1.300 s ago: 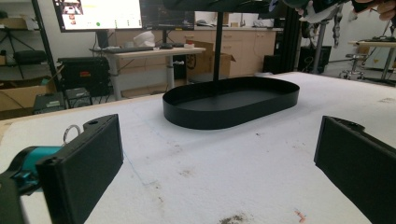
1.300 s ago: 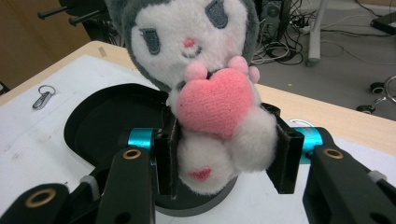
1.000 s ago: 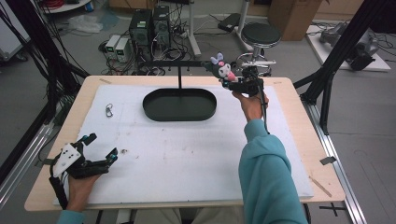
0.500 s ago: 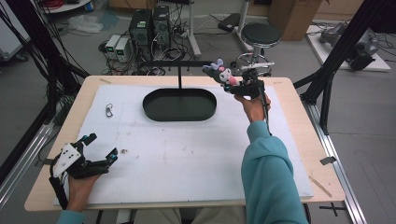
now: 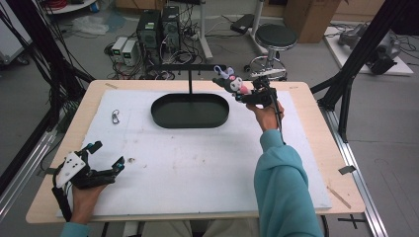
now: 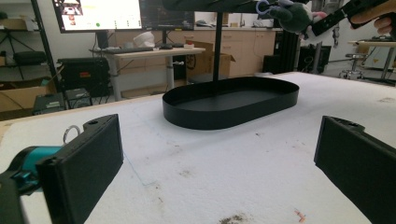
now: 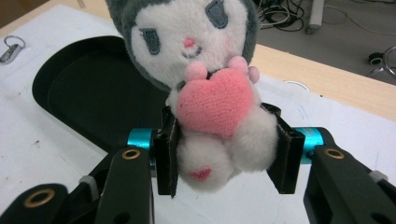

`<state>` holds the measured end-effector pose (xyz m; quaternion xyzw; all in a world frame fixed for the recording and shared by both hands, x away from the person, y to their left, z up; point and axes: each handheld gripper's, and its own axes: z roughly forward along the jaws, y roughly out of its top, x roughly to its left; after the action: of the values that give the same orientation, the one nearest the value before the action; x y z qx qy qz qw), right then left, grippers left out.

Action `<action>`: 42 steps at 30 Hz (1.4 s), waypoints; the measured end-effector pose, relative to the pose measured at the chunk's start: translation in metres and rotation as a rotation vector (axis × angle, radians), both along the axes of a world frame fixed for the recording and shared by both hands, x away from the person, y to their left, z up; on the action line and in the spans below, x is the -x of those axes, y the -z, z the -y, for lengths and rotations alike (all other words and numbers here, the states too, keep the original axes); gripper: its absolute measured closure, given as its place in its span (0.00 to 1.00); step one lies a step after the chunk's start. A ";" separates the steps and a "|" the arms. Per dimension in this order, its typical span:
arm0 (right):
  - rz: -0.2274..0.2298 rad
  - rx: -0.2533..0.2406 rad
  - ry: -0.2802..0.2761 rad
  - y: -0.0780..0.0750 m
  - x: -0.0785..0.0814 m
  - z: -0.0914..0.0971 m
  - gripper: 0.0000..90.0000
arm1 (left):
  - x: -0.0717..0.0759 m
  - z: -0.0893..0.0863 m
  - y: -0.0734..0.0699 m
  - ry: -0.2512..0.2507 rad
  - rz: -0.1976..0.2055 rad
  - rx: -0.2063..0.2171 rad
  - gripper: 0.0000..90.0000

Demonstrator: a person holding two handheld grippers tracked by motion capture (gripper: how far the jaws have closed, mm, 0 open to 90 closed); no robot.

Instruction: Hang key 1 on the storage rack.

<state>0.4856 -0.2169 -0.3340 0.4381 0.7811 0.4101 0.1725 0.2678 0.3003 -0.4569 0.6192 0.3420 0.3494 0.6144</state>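
The right gripper [image 5: 245,95] holds a small plush toy [image 5: 230,82], dark grey with a white face and a pink heart on its front; its jaws press on both sides of the toy's lower body [image 7: 219,140]. In the high view the toy is in the air at about 1 o'clock from the black oval tray [image 5: 190,110], close to the right end of the horizontal bar of the black stand [image 5: 189,69] that rises from the tray. Compared with the frame one second ago, the right gripper and the toy have moved only a little, to the left toward the bar. The left gripper [image 5: 101,159] has not moved: it rests near the table edge at about 8 o'clock from the tray, jaws wide apart and holding nothing. A small metal carabiner [image 5: 115,117] lies on the white mat [image 5: 197,168] at 9 o'clock from the tray, in the same place as before.
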 end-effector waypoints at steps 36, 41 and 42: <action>-0.066 -0.024 -0.120 0.021 -0.011 -0.020 0.21 | 0.000 0.000 0.000 -0.001 0.002 0.001 0.02; -0.065 -0.023 -0.149 0.020 -0.008 -0.021 0.01 | 0.000 0.000 0.000 -0.001 0.002 0.001 0.02; -0.060 -0.030 -0.163 0.019 -0.008 -0.021 0.01 | 0.000 0.000 0.000 -0.001 0.001 0.001 0.02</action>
<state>0.4937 -0.1963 -0.3531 0.3878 0.8127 0.4211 0.1085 0.2676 0.3003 -0.4569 0.6187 0.3419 0.3498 0.6147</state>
